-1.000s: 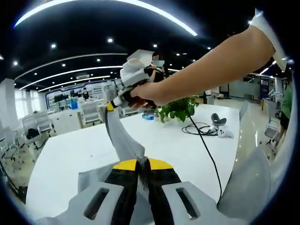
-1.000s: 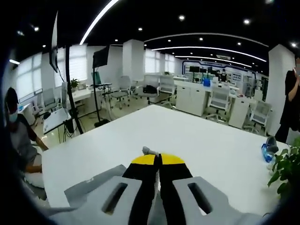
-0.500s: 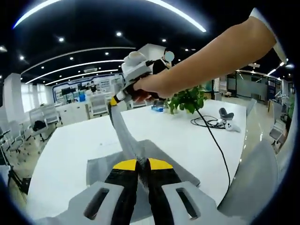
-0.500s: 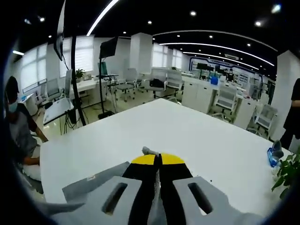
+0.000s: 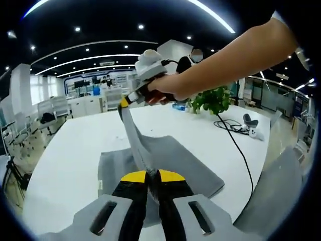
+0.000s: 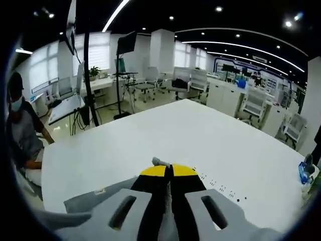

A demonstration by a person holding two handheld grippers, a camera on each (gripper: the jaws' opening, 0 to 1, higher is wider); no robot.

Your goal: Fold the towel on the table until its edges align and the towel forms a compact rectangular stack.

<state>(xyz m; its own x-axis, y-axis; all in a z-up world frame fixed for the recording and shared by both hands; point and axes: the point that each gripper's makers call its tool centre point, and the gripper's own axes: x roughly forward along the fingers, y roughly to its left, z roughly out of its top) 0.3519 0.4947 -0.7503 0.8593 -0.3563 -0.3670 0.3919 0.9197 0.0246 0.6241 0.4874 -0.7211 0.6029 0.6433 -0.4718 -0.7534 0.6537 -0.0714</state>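
Open-plan office, long white desk (image 5: pixel 75 155) under ceiling light strips. Versus a second ago: far more of the flat grey cloth towel (image 5: pixel 185 165) lies spread on the desk in the left gripper view, and the lifted edge between the two grippers hangs lower and nearer the surface. Both cameras have shifted, so part of that is viewpoint.

Left gripper (image 5: pixel 149 175): yellow-tipped black jaws closed together, pinching the towel's near edge; cloth runs up from the jaws as a taut strip.

Right gripper (image 5: pixel 131 98), held in a person's hand (image 5: pixel 163 90), grips the far end of that strip above the desk. In the right gripper view its own jaws (image 6: pixel 167 169) are shut, with a small nub of grey cloth poking out at the tips and towel trailing below left.

Green potted plant (image 5: pixel 213 100) and black cable (image 5: pixel 233 135) sit toward the desk's far right corner.
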